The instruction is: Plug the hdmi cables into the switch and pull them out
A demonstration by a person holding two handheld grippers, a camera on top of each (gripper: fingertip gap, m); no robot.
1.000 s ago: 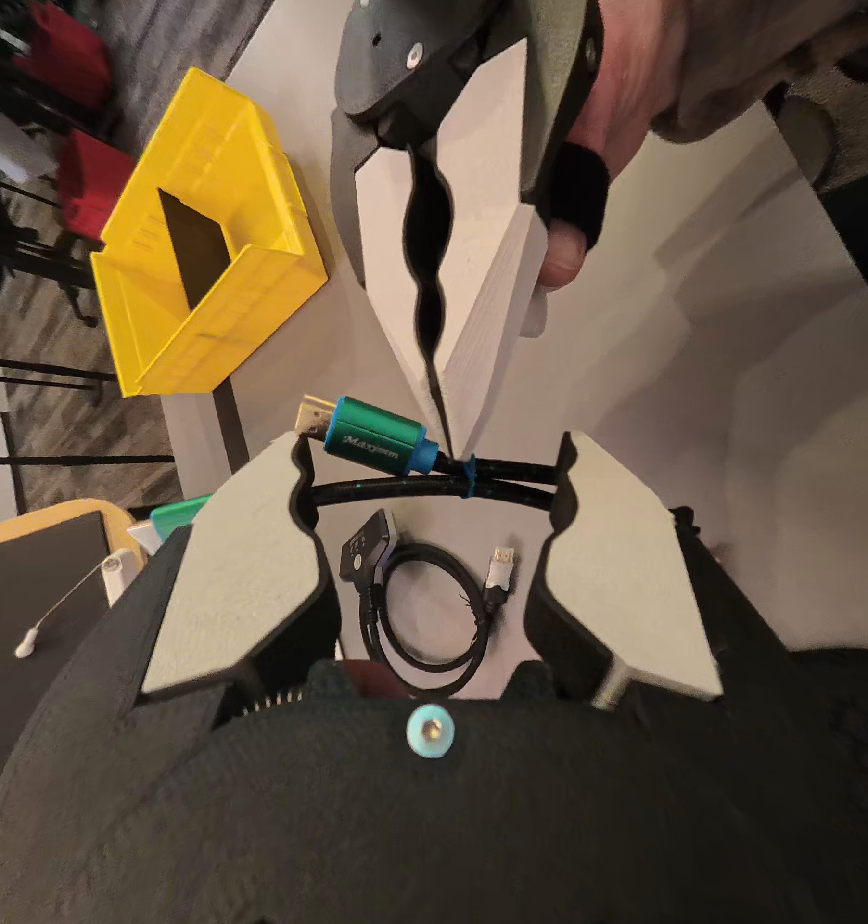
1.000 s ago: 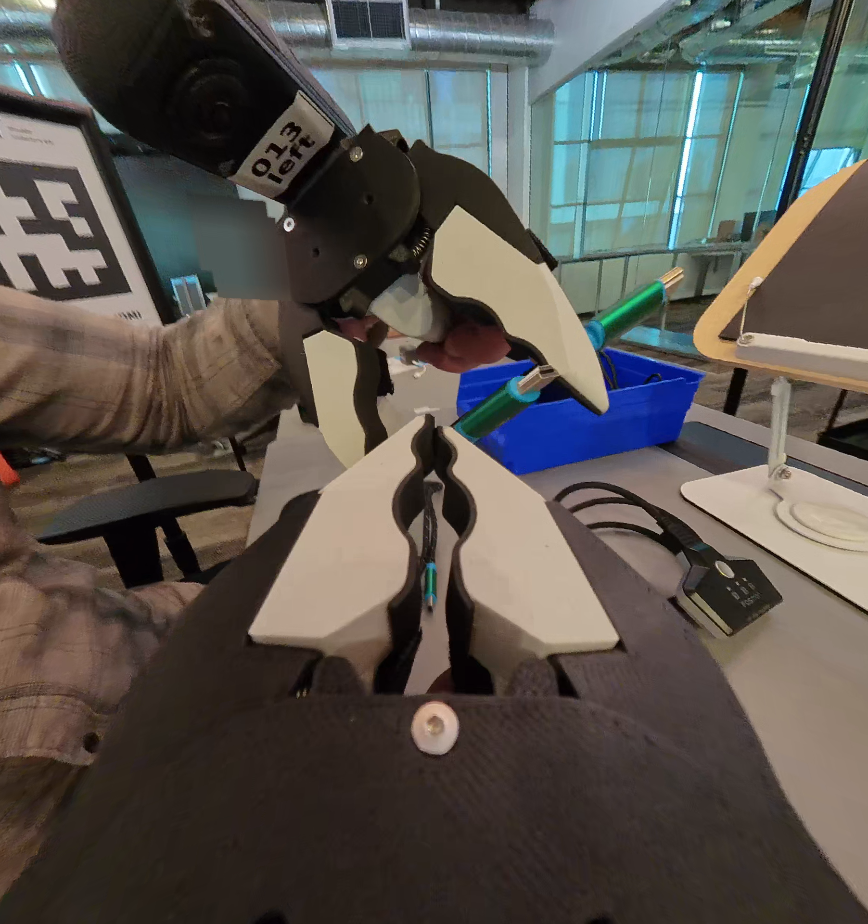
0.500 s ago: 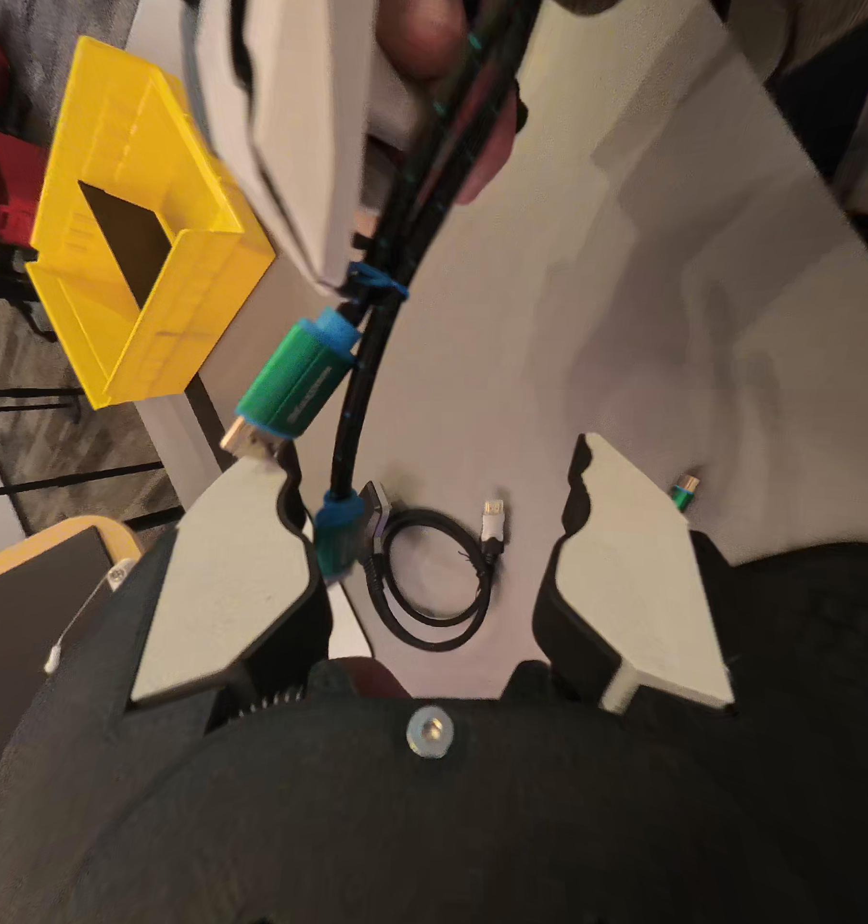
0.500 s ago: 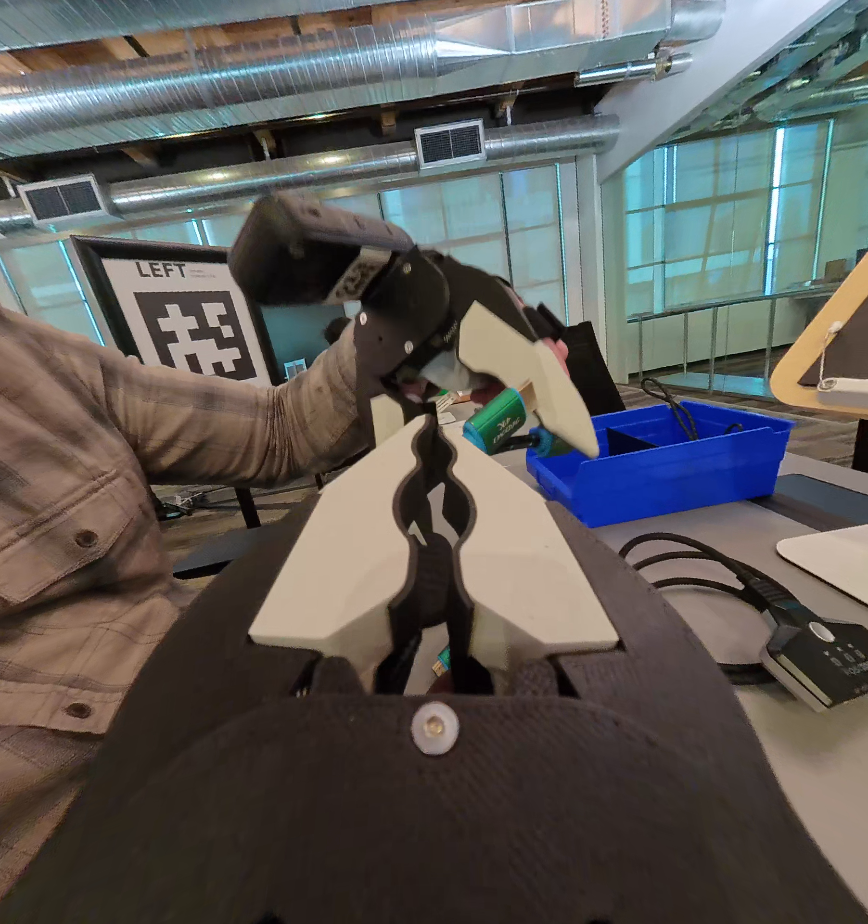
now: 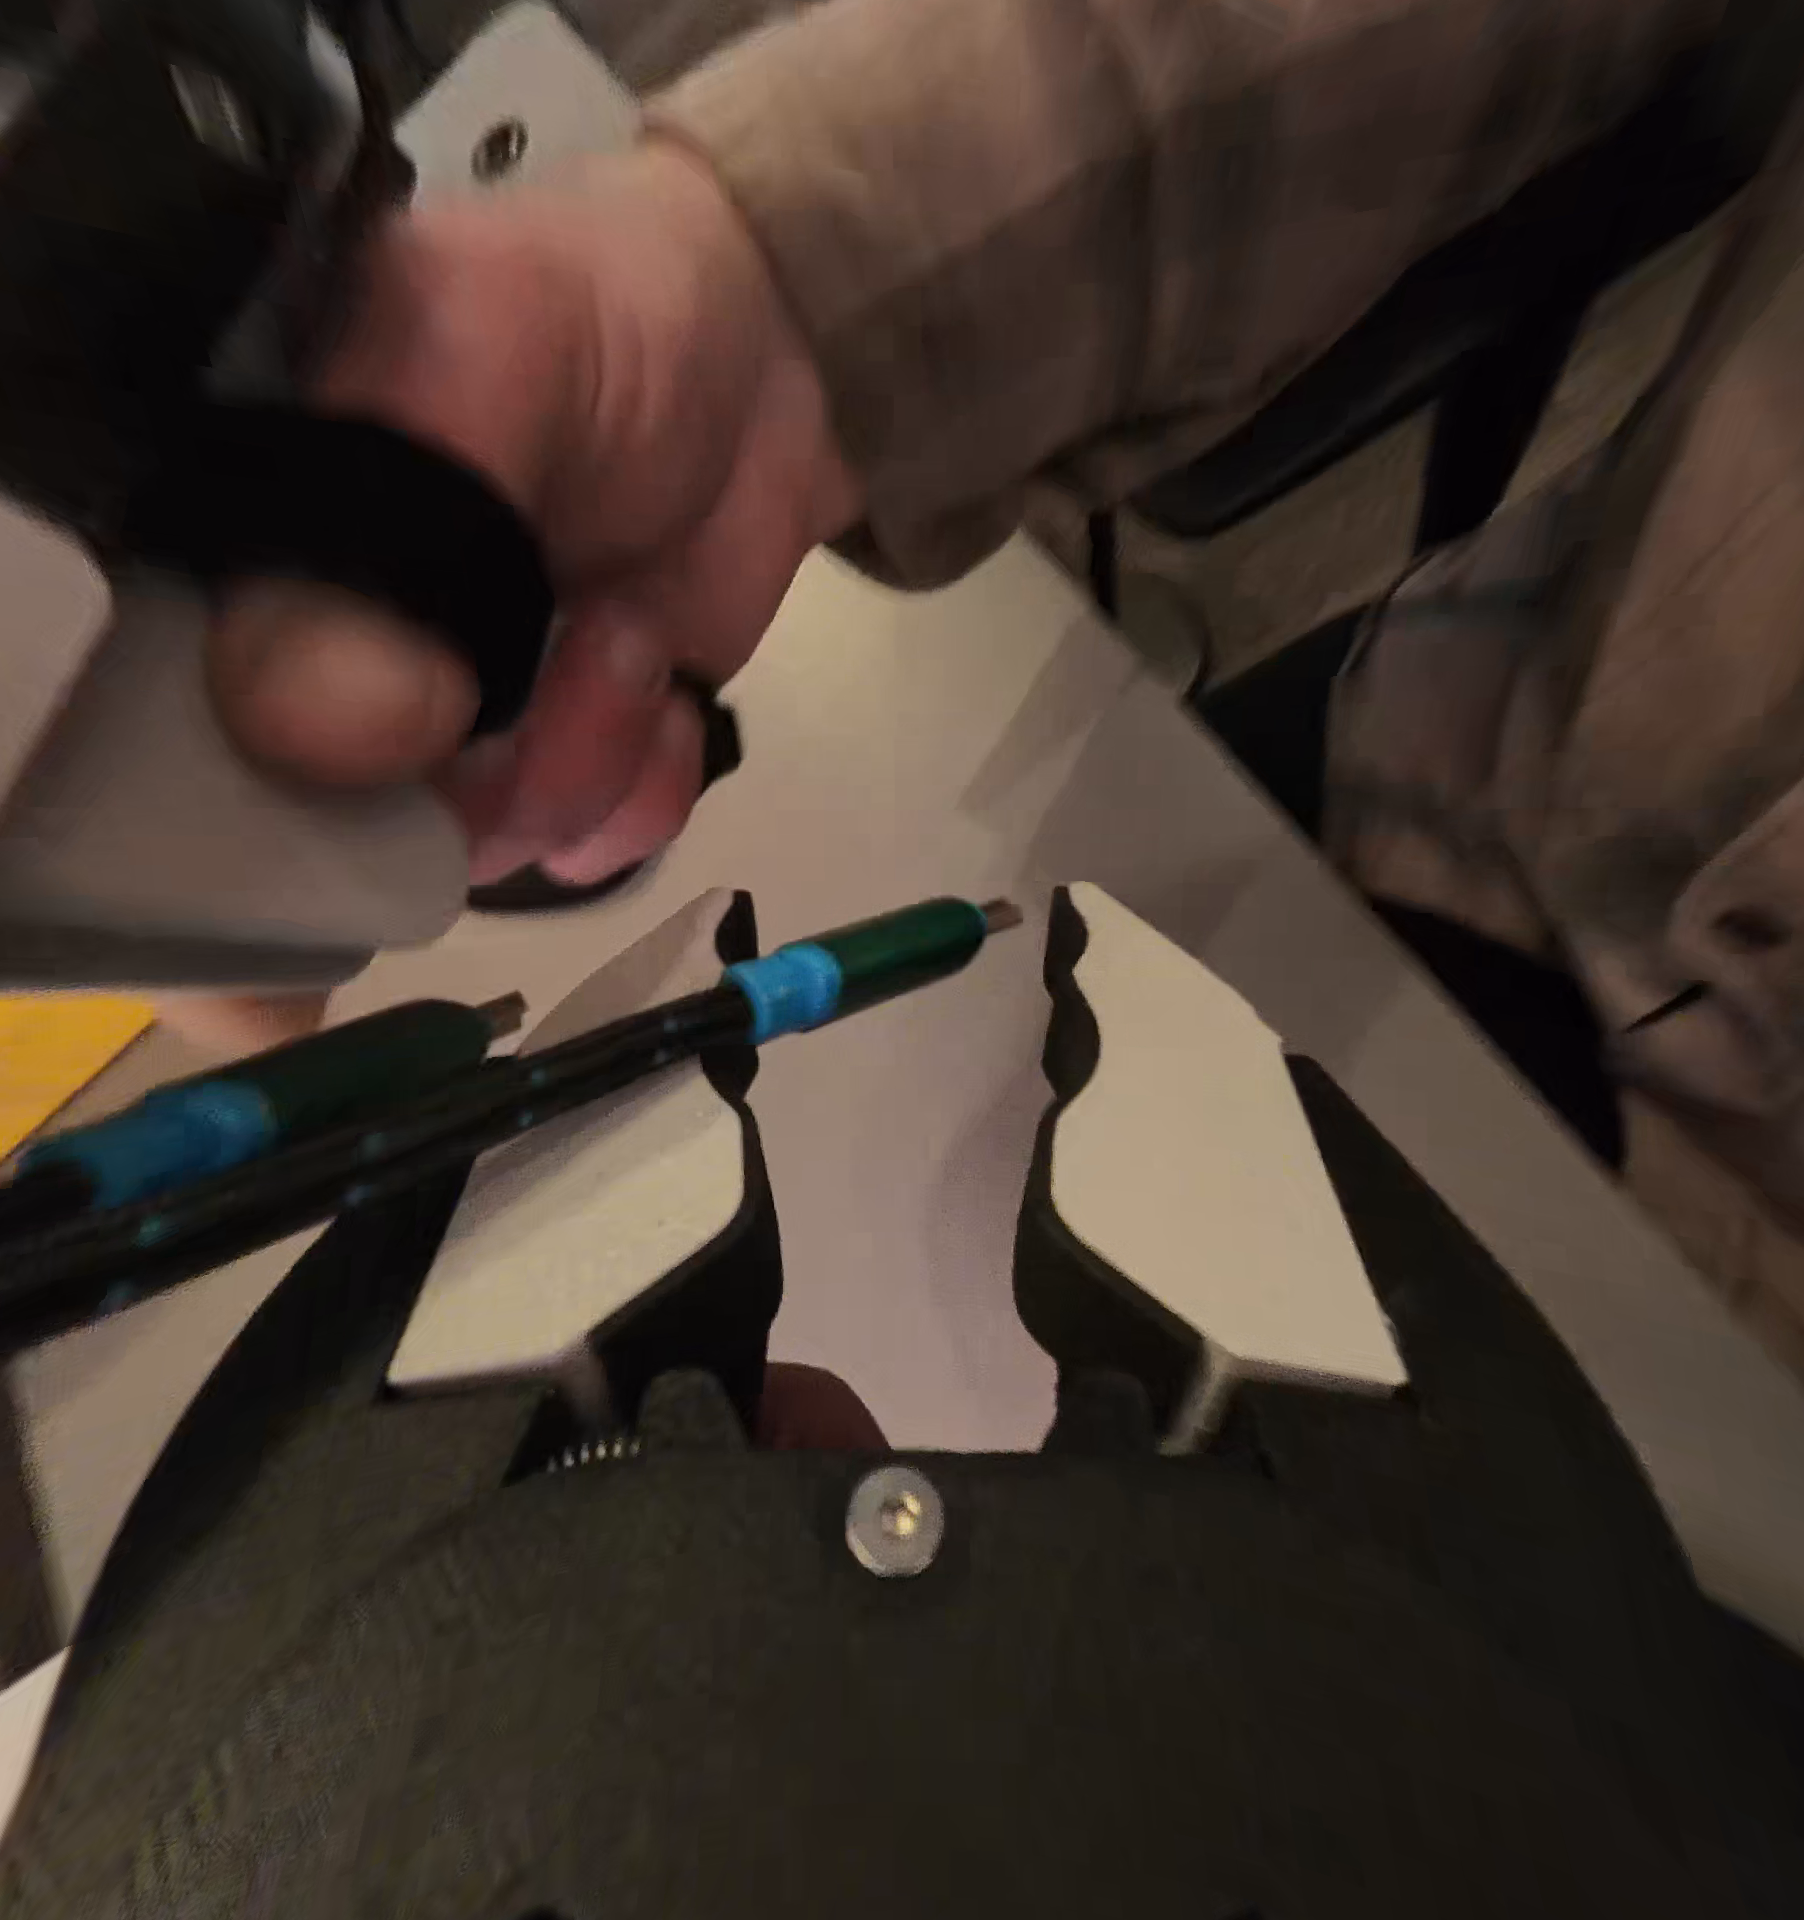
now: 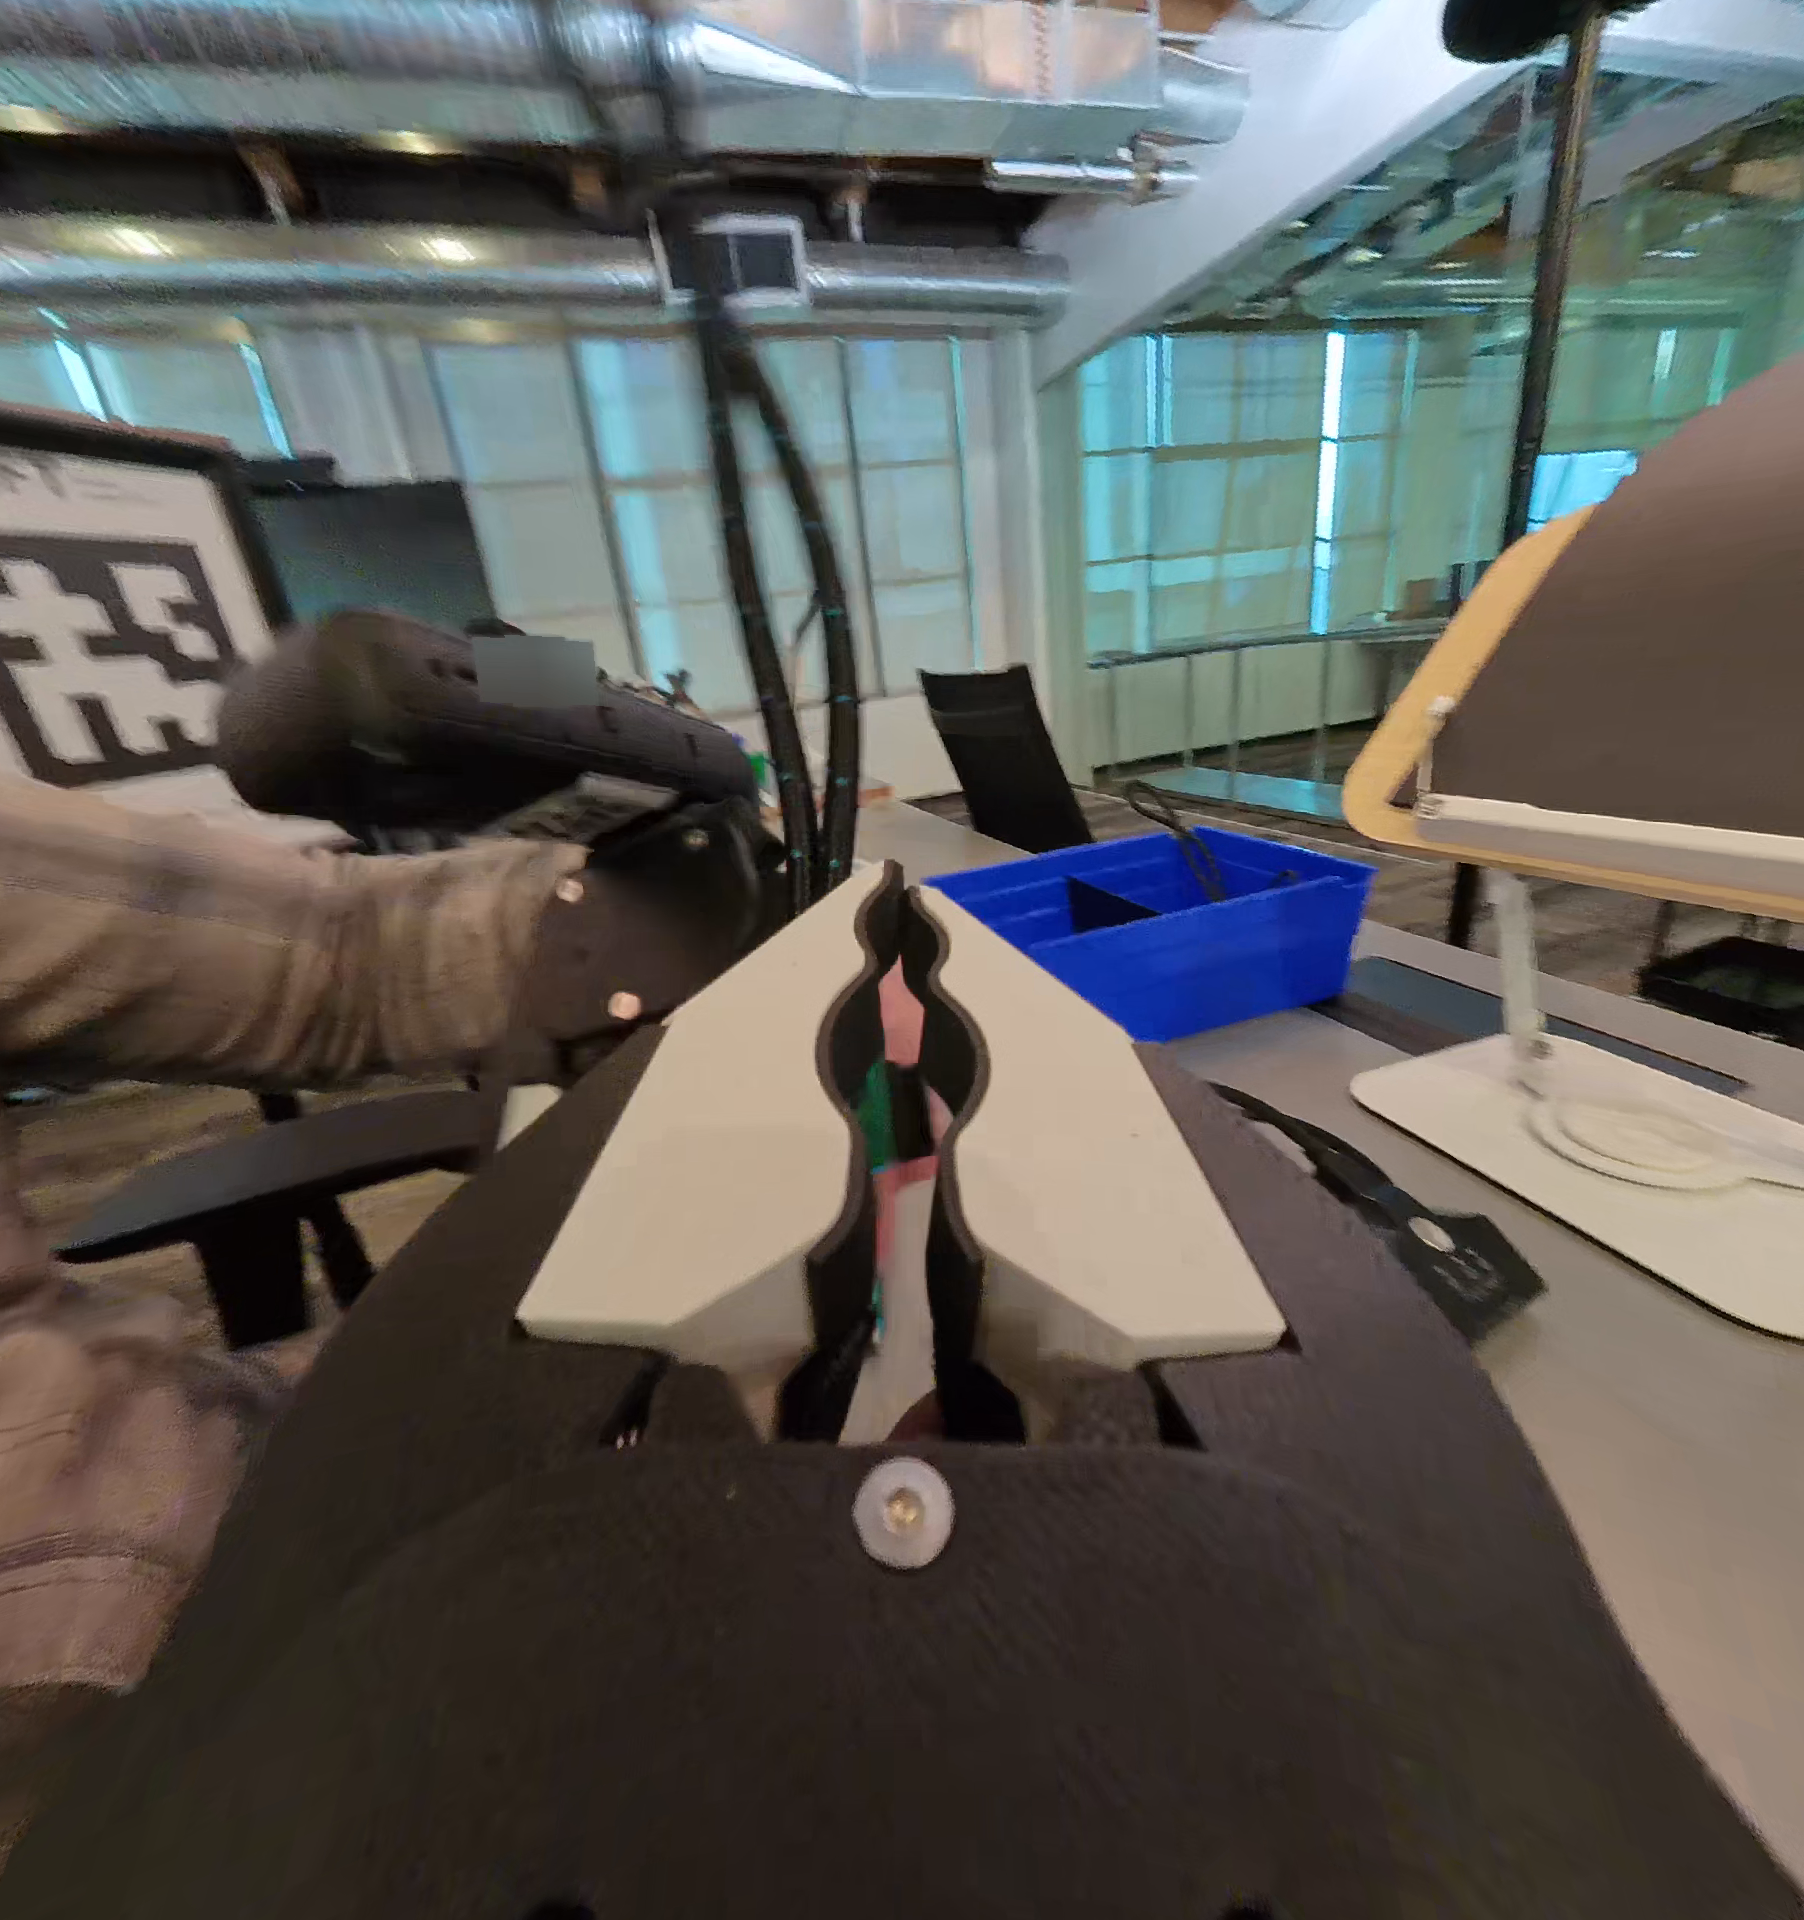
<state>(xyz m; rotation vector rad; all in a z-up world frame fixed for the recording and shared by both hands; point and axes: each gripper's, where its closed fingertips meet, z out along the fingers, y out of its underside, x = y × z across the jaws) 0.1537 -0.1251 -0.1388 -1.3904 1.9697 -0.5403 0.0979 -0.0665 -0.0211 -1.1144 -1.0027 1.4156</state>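
Lining up an HDMI plug for the left gripper

Our left gripper (image 5: 893,935) stands wide apart around the green HDMI plug (image 5: 903,935) above the table (image 5: 898,748); our right gripper (image 6: 900,914) is nearly closed, contents unclear. We judge the braided cable (image 5: 524,1091) springy; grip the rigid shell.

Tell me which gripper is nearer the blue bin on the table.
Right. The right gripper points toward the blue bin, just beside it in that view. The left gripper faces the table edge, bin out of view.
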